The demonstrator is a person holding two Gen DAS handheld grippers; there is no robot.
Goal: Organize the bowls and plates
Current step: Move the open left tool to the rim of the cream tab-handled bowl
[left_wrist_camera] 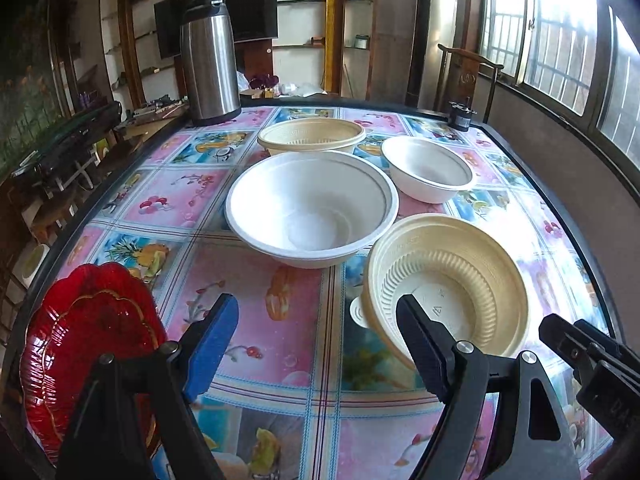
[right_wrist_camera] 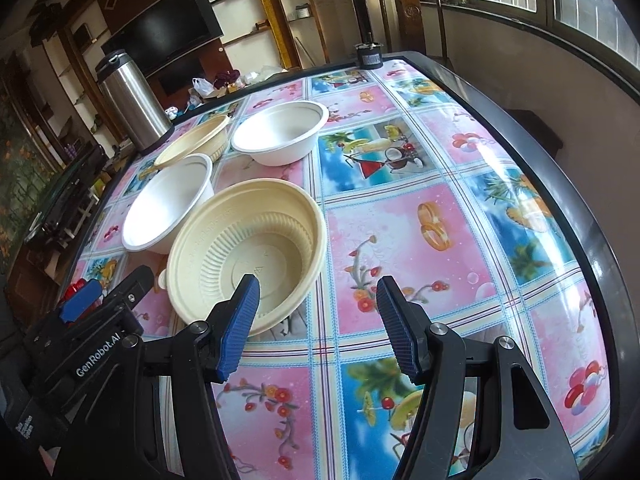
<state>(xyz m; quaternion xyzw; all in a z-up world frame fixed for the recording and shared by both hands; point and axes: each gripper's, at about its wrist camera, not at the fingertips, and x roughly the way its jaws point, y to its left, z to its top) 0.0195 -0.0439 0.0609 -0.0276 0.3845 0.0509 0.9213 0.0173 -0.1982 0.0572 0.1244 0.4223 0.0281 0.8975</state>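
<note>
Left wrist view, left tool (left_wrist_camera: 316,332) apart, right tool (right_wrist_camera: 318,300) apart, both empty, cream bowl (left_wrist_camera: 448,280) near, red plate (left_wrist_camera: 88,344) on bench (left_wrist_camera: 256,336).

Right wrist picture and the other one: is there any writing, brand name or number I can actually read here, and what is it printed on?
"GenRobot.AI": white letters on the black body of the left gripper, seen in the right wrist view.
Small white print lower on that same gripper body: too small to read.
Embossed marks and lettering inside the near cream bowl: too faint to read.
"DA...": partial letters on the right gripper body, cut off.
</note>
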